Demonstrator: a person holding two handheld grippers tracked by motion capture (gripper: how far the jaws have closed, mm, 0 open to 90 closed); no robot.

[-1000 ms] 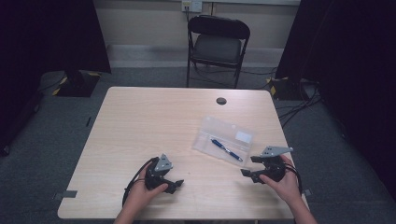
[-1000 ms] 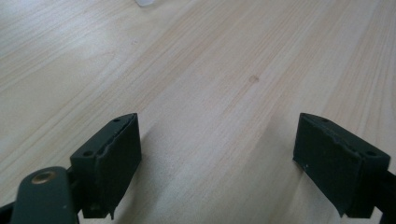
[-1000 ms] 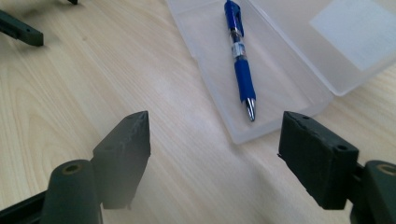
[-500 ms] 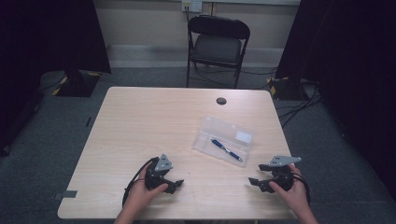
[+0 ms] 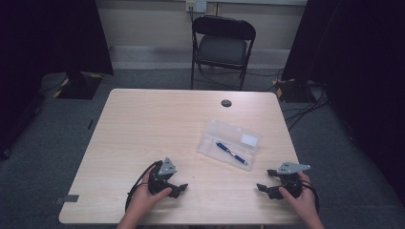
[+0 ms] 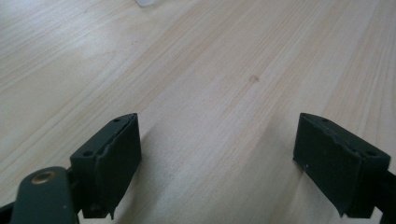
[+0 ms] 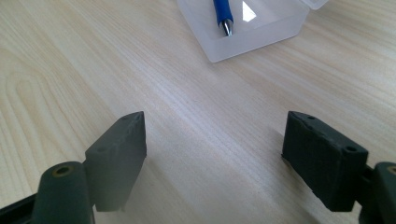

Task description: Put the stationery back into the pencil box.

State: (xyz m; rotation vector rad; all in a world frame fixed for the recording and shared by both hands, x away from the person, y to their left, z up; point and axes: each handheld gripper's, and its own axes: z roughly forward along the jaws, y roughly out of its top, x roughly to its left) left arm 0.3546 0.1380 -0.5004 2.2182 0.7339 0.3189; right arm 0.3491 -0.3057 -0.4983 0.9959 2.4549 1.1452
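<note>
High view: the clear plastic case [image 5: 229, 144] lies on the right half of the table [image 5: 143, 129], tilted to the table edges, with a blue pen [image 5: 231, 153] inside along its length; the right gripper view shows the case [image 7: 243, 35] open-topped, the pen tip [image 7: 224, 21] at its near wall. Judged step: reaching for the pen. To do it well, bring the right gripper [image 5: 268, 189] forward over the near wall, line the jaws across the pen barrel, and close on the barrel only, clear of the case walls. The right gripper is released, jaws wide apart, holding nothing, low over bare wood, near the case but apart from it. The left gripper [image 5: 177, 189] is likewise spread wide and empty, near the front edge, well apart from the case
</note>
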